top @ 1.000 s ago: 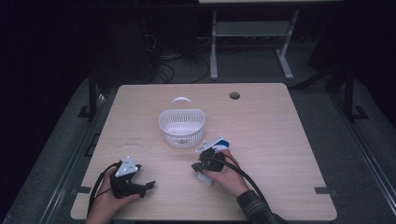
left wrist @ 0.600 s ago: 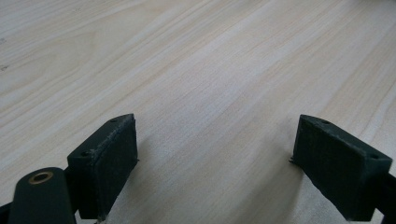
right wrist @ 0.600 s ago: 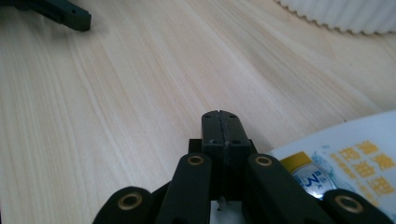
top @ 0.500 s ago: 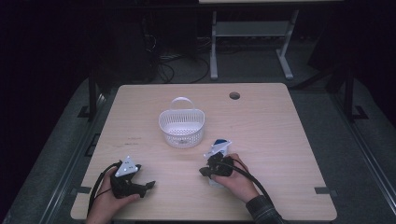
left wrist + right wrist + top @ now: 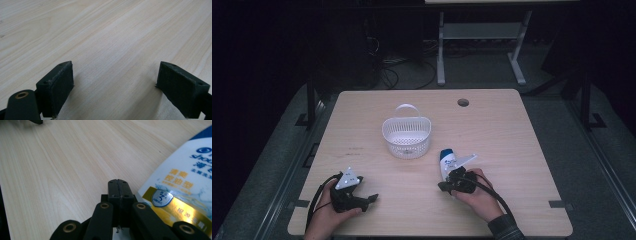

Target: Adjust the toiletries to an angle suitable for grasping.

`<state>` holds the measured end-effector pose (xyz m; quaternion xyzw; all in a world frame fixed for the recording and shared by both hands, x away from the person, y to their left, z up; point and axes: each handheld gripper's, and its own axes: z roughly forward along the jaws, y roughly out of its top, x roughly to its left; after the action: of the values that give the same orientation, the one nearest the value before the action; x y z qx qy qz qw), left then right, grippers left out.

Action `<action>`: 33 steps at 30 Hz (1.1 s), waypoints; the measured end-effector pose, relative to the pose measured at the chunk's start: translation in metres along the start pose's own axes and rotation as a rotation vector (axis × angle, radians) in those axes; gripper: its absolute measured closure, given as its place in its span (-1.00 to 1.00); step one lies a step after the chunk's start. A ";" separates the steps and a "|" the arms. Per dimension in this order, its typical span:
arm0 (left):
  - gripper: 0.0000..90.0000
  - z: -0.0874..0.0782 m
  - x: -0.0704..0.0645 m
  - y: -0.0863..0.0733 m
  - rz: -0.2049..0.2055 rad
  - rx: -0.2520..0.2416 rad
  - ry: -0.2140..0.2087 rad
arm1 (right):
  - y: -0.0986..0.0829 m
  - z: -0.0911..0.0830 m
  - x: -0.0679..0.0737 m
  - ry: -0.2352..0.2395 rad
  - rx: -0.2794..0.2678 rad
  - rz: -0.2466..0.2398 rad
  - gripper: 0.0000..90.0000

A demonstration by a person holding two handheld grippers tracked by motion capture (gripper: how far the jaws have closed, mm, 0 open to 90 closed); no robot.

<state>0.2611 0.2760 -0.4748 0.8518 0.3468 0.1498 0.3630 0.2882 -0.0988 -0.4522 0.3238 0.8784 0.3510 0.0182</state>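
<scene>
Basket [image 5: 406,136] mid-table, open wood around

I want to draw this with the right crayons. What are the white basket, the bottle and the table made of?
The basket looks like white plastic: its walls are a thin moulded lattice of small holes. The bottle seems glossy plastic, white with a blue top; its label has a shiny gold patch. The table looks like pale wood or wood-look laminate, with matte grain lines.

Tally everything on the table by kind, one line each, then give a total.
Baskets: 1, the white basket
Bottles: 1, the shampoo bottle lying by the right gripper
Grippers: 2, the right one and the left gripper
Total: 4
</scene>
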 end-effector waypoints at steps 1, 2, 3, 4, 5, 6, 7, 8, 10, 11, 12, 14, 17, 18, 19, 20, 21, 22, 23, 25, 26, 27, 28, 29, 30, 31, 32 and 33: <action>-0.71 0.000 0.000 0.000 0.000 0.000 0.000 | 0.000 0.000 0.000 0.000 0.000 0.000 1.00; -0.71 0.000 0.000 0.000 0.000 0.000 0.000 | -0.002 -0.003 -0.001 -0.005 0.001 0.006 1.00; -0.71 0.000 0.000 0.000 0.000 0.000 0.000 | -0.003 -0.003 -0.001 -0.006 0.002 0.008 1.00; -0.71 0.000 0.000 0.000 0.000 0.000 0.000 | -0.004 -0.004 -0.002 -0.005 -0.001 0.005 1.00; -0.71 0.000 0.000 0.000 0.000 0.000 0.000 | -0.004 -0.004 -0.002 -0.005 -0.001 0.005 1.00; -0.71 0.000 0.000 0.000 0.000 0.000 0.000 | -0.006 -0.006 -0.002 -0.008 0.001 0.005 1.00; -0.71 0.000 0.000 0.000 -0.002 -0.001 0.000 | -0.007 -0.007 -0.003 -0.011 0.004 0.007 1.00; -0.71 0.000 0.000 0.000 -0.002 -0.002 0.000 | -0.009 -0.008 -0.003 -0.009 -0.001 0.006 1.00; -0.71 0.000 0.000 0.000 -0.002 -0.001 0.000 | -0.012 -0.012 -0.004 -0.014 0.000 0.011 1.00; -0.71 0.000 0.000 0.000 -0.003 -0.002 0.000 | -0.013 -0.013 -0.004 -0.015 -0.001 0.011 1.00; -0.71 0.000 0.000 0.000 -0.003 -0.002 0.000 | -0.015 -0.014 -0.005 -0.017 0.000 0.012 1.00; -0.71 0.000 0.000 0.000 -0.003 -0.002 0.000 | -0.018 -0.018 -0.007 -0.025 0.000 0.013 1.00; -0.70 0.000 0.000 0.000 -0.003 -0.002 0.000 | -0.021 -0.021 -0.009 -0.031 0.000 0.020 1.00; -0.71 0.000 0.000 0.000 -0.003 -0.003 0.000 | -0.025 -0.025 -0.011 -0.038 -0.001 0.029 1.00; -0.71 0.000 0.000 0.000 -0.003 -0.003 0.000 | -0.026 -0.026 -0.013 -0.040 0.001 0.029 1.00; -0.71 0.000 0.000 0.000 -0.003 -0.003 0.000 | -0.026 -0.026 -0.013 -0.040 0.001 0.029 1.00; -0.71 0.000 0.000 0.000 -0.003 -0.001 0.000 | -0.028 -0.028 -0.014 -0.043 0.001 0.031 1.00; -0.71 0.000 0.000 0.000 -0.003 -0.002 0.000 | -0.032 -0.032 -0.016 -0.050 -0.002 0.044 1.00; -0.71 0.000 0.000 0.000 -0.003 -0.002 0.000 | -0.032 -0.032 -0.016 -0.050 -0.002 0.044 1.00; -0.71 0.000 0.000 0.000 -0.004 -0.004 0.000 | -0.036 -0.037 -0.020 -0.058 -0.005 0.054 1.00; -0.70 0.000 0.000 0.000 -0.004 -0.004 0.000 | -0.038 -0.039 -0.021 -0.062 -0.008 0.054 1.00; -0.70 0.000 0.000 0.000 -0.004 -0.005 0.000 | -0.040 -0.041 -0.022 -0.066 -0.007 0.054 1.00; -0.71 0.000 0.000 0.000 -0.004 -0.005 0.000 | -0.041 -0.042 -0.023 -0.067 -0.010 0.060 1.00; -0.71 0.000 0.000 0.000 -0.004 -0.005 0.000 | -0.041 -0.042 -0.023 -0.067 -0.010 0.060 1.00; -0.70 0.000 0.000 0.000 -0.004 -0.005 0.001 | -0.042 -0.046 -0.024 -0.070 -0.017 0.067 1.00; -0.71 0.000 0.000 0.000 -0.004 -0.005 0.000 | -0.041 -0.047 -0.024 -0.070 -0.027 0.069 1.00; -0.70 0.000 0.000 0.000 -0.004 -0.005 0.000 | -0.041 -0.049 -0.025 -0.070 -0.034 0.067 0.99; -0.70 0.000 0.000 0.000 -0.004 -0.005 0.000 | -0.041 -0.049 -0.025 -0.070 -0.034 0.067 0.99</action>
<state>0.2611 0.2758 -0.4751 0.8500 0.3483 0.1501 0.3655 0.2722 -0.1648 -0.4455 0.3647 0.8597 0.3550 0.0426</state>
